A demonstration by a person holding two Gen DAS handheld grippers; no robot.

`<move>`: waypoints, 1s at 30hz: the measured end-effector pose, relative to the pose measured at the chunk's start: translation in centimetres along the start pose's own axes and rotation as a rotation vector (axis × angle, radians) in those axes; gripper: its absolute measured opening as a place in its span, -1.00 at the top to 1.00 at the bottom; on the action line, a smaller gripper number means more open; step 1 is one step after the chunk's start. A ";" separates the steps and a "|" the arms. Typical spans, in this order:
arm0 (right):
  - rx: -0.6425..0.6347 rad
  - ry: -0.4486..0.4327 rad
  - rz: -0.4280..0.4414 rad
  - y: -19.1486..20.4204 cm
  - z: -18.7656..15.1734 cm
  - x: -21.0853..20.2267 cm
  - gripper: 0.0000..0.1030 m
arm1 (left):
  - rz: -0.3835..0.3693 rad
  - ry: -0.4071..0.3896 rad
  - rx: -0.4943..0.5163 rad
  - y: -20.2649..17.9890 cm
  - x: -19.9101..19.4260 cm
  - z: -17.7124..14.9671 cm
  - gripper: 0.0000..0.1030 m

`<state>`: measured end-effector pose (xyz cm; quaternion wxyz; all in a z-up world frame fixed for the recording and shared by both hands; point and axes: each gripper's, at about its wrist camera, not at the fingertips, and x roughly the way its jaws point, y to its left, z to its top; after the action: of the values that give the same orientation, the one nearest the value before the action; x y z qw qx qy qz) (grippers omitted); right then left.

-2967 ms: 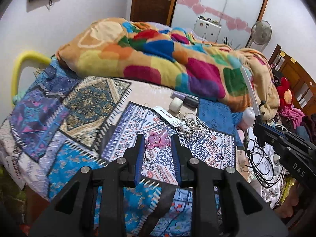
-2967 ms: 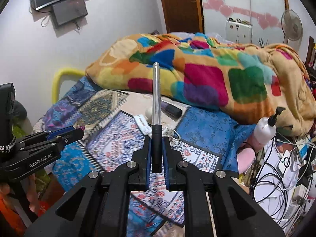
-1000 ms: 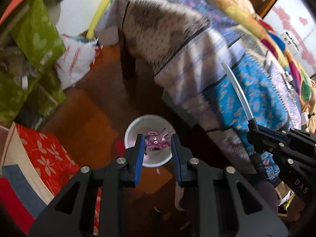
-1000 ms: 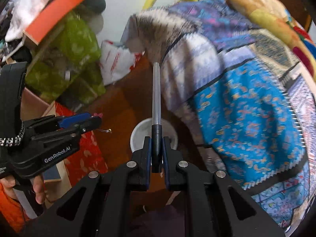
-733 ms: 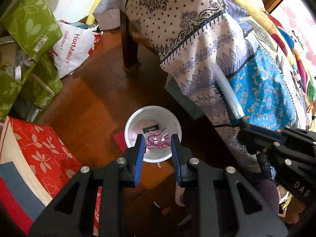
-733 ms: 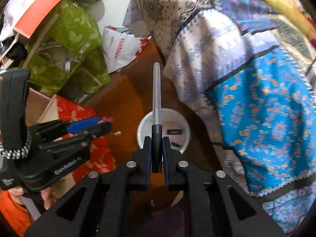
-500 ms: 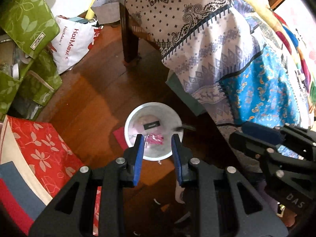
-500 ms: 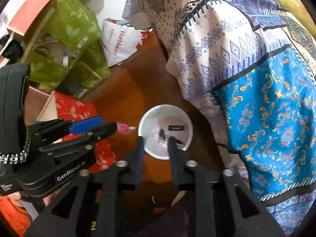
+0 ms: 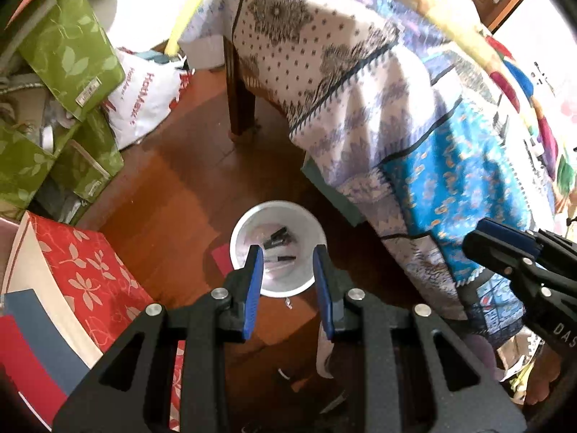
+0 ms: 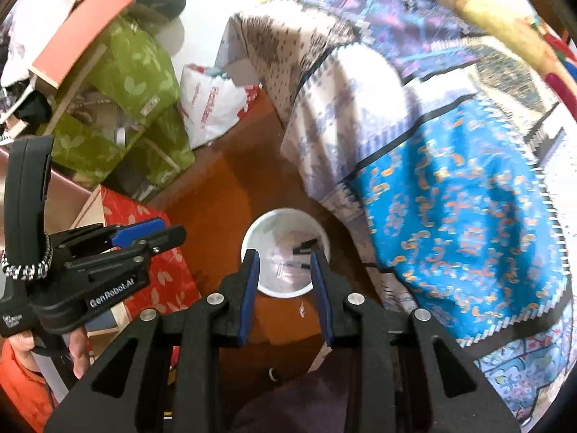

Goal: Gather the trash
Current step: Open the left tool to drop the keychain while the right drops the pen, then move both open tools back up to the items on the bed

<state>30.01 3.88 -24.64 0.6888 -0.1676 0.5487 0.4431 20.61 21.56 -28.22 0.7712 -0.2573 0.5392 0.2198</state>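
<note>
A white round trash bin [image 9: 310, 223] stands on the wooden floor beside the bed; it also shows in the right wrist view [image 10: 322, 238]. Dark pen-like pieces [image 9: 278, 235] and pale scraps lie inside it. My left gripper [image 9: 287, 252] is open and empty, held above the bin. My right gripper [image 10: 283, 258] is open and empty, also above the bin. The right gripper shows at the right of the left wrist view [image 9: 505, 249], and the left gripper at the left of the right wrist view [image 10: 144, 234].
The bed with its patterned blue and white cover [image 9: 414, 115] hangs over the right side, with a dark wooden leg [image 9: 241, 97]. Green bags [image 9: 61, 54], a white shopping bag [image 9: 144, 97] and a red floral box [image 9: 83, 281] crowd the left. Small scraps [image 9: 324, 346] lie on the floor.
Both grippers swung from over the bed down to the bin. The left let go of the pink toy and the right let go of the long pen; both jaws opened wider.
</note>
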 end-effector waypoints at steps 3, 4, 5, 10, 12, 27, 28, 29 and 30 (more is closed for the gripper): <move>0.018 -0.062 -0.008 -0.5 -0.3 -2.5 0.48 | -0.004 -0.048 0.003 -0.7 -2.2 0.3 0.46; 0.026 -0.082 -0.009 -0.7 -0.3 -3.4 0.48 | -0.005 -0.071 0.006 -1.1 -3.1 0.4 0.46; 0.036 -0.106 -0.010 -1.1 -0.5 -4.5 0.48 | -0.006 -0.087 0.010 -1.4 -3.9 0.5 0.46; 0.085 -0.222 -0.029 -2.7 -1.0 -9.4 0.48 | -0.030 -0.179 0.045 -4.2 -8.0 1.2 0.46; 0.104 -0.268 -0.041 -3.8 -1.4 -11.5 0.48 | -0.041 -0.210 0.061 -5.4 -9.3 1.4 0.46; 0.205 -0.517 -0.267 -13.2 -6.3 -24.3 0.48 | -0.186 -0.359 0.267 -21.6 -14.8 2.8 0.46; 0.209 -0.520 -0.274 -13.7 -6.6 -24.7 0.48 | -0.194 -0.358 0.275 -22.4 -14.8 2.9 0.46; 0.215 -0.523 -0.279 -14.5 -6.9 -25.2 0.48 | -0.205 -0.357 0.290 -23.6 -14.7 3.0 0.46; 0.224 -0.527 -0.284 -15.4 -7.2 -25.7 0.48 | -0.213 -0.357 0.304 -24.8 -14.6 3.1 0.46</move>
<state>37.73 -20.76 -7.78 0.8765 -0.0452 0.3677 0.3075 33.38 3.48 -9.54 0.9028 -0.1509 0.3911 0.0956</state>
